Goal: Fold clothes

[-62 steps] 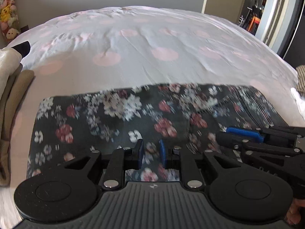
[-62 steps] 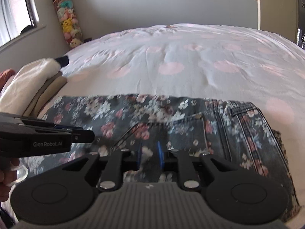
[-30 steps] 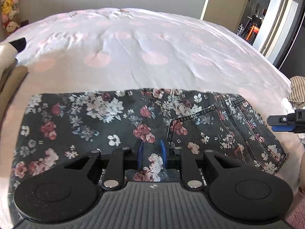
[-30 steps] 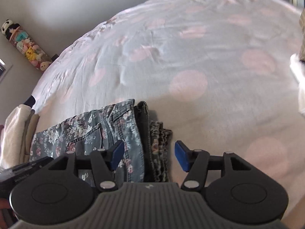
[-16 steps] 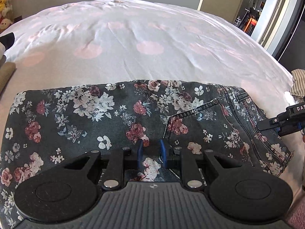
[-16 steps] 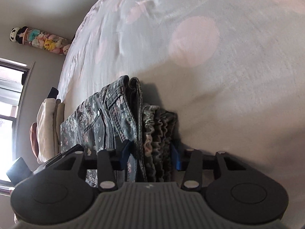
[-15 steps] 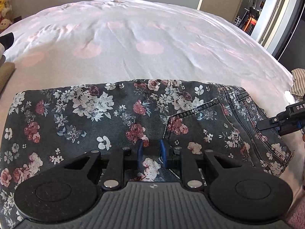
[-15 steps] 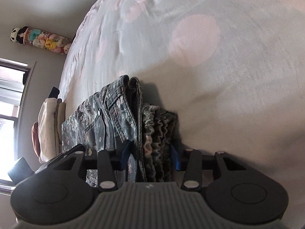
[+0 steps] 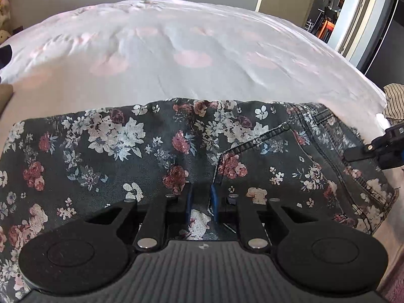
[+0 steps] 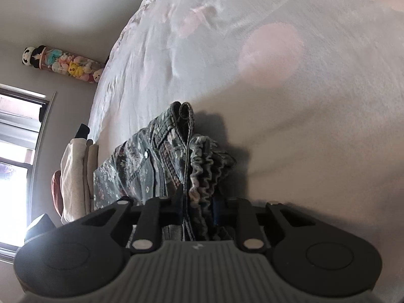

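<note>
Both grippers clamped on the folded floral jeans on the bed.

The left gripper [image 9: 201, 200] pinches the near edge of the jeans [image 9: 156, 151], at 6 o'clock in its view; the right gripper [image 10: 197, 205] grips the stacked layers at the waistband end, seen at 3 o'clock from the left camera. The jeans lie flat on the dotted bedsheet [image 9: 192, 58], a pile of clothes [image 10: 75, 176] at 9 o'clock in the right view.
</note>
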Available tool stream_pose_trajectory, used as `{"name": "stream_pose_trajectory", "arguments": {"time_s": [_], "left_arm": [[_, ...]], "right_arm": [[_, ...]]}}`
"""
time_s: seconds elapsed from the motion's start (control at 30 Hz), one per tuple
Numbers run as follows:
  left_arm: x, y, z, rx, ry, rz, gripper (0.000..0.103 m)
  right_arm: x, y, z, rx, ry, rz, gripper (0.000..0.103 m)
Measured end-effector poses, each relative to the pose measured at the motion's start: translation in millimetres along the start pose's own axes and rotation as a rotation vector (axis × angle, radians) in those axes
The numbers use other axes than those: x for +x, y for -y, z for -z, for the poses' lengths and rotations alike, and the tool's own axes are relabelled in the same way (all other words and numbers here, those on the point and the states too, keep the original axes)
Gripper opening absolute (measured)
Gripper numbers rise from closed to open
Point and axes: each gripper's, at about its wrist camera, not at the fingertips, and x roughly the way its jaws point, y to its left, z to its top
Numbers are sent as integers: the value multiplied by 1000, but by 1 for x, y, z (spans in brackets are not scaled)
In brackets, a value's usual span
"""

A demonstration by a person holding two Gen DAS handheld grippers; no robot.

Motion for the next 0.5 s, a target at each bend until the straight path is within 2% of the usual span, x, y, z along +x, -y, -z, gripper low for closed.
{"name": "stream_pose_trajectory", "arguments": {"time_s": [0.17,0.3,0.5], "left_arm": [[-19,1,3,-10,3,20,13],[-43,3,7,-22,3,44,13],[-27,13,34,50,-96,22,13]], "right_arm": [[-13,-38,0,-28,28,-33,21],[-22,-75,0,-81,34,-23,21],[-24,-115,2,-141,40,-19,21]]}}
